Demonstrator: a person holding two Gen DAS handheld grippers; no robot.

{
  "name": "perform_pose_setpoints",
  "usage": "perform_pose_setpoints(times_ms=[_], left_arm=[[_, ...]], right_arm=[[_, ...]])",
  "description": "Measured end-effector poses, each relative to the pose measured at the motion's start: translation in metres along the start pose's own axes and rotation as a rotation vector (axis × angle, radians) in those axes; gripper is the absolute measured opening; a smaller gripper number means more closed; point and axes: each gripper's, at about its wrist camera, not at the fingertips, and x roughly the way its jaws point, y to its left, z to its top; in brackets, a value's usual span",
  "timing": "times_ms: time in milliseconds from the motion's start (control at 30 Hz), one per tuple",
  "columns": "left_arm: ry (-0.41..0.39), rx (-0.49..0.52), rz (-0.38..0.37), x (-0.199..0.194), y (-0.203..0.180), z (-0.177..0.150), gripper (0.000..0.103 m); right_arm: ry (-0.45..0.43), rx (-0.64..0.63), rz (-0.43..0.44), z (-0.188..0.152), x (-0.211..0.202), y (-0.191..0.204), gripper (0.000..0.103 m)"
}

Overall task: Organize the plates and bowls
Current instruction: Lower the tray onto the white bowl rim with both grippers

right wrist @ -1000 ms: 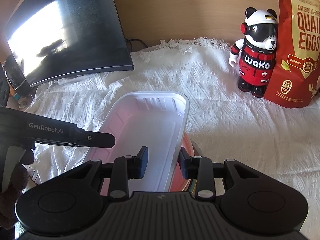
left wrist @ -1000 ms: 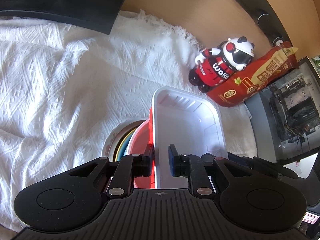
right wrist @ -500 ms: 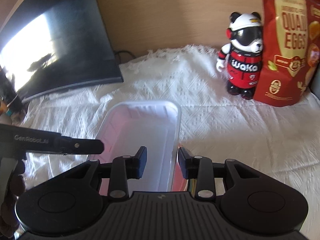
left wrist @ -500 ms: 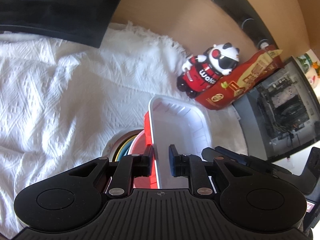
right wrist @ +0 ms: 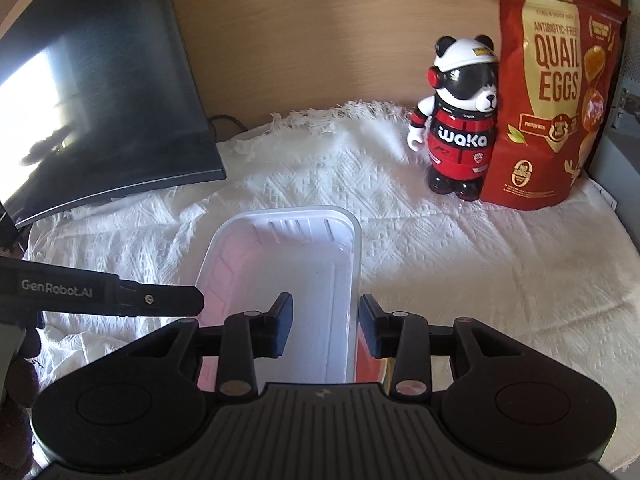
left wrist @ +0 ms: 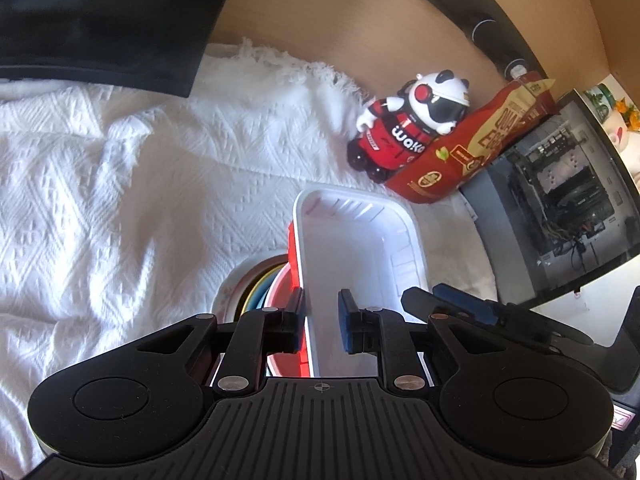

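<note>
Atop the stack of round coloured bowls (left wrist: pixel 276 280) on the cloth-draped table (right wrist: pixel 480 272) rests the white rectangular plastic tray (right wrist: pixel 280 264), nested to save room (seemingly), left claw (left wrist: pixel 322 322) clenched on its rim, right claw (right wrist: pixel 325 322) opening around the opposite rim.

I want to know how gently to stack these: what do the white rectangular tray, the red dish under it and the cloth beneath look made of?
White tray: likely thin moulded plastic, semi-gloss; ribbed walls, and red glows through one side.
Red dish: smooth and glossy; plastic or glazed ceramic, cannot tell.
Cloth: woven white cotton-like fabric, matte, with raised diamond pattern and fringed edge.
</note>
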Motion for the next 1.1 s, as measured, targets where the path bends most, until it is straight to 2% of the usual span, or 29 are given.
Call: perform_pose_setpoints(times_ms=[167, 333, 433, 533, 633, 733, 867, 1000, 1100], left_arm=[[0.003, -0.02, -0.022, -0.003, -0.006, -0.005, 0.019], [0.019, 0.0, -0.016, 0.001, -0.022, -0.01, 0.019], [0.015, 0.012, -0.008, -0.001, -0.028, -0.014, 0.019], [-0.026, 0.019, 0.011, -0.013, -0.03, -0.015, 0.019], [-0.094, 0.026, 0.063, -0.028, -0.028, -0.015, 0.019], [-0.121, 0.009, 0.117, -0.031, -0.023, -0.015, 0.019], [-0.081, -0.033, 0.124, -0.015, -0.014, -0.017, 0.019], [-0.016, -0.063, 0.084, 0.002, -0.014, -0.02, 0.019], [-0.018, -0.048, 0.06, 0.001, -0.023, -0.024, 0.021]], right_arm=[[-0.002, -0.002, 0.025, -0.001, -0.001, -0.002, 0.039], [-0.011, -0.007, 0.071, -0.003, -0.008, -0.006, 0.039], [-0.014, -0.003, 0.068, -0.004, -0.007, -0.01, 0.039], [-0.002, 0.016, 0.065, -0.006, -0.004, -0.018, 0.039], [0.007, 0.035, 0.067, -0.009, -0.003, -0.026, 0.039], [0.029, 0.046, 0.107, -0.014, -0.002, -0.032, 0.039], [0.067, 0.049, 0.141, -0.021, 0.006, -0.034, 0.039], [0.108, 0.082, 0.184, -0.024, 0.016, -0.038, 0.038], [0.099, 0.08, 0.193, -0.024, 0.011, -0.038, 0.038]])
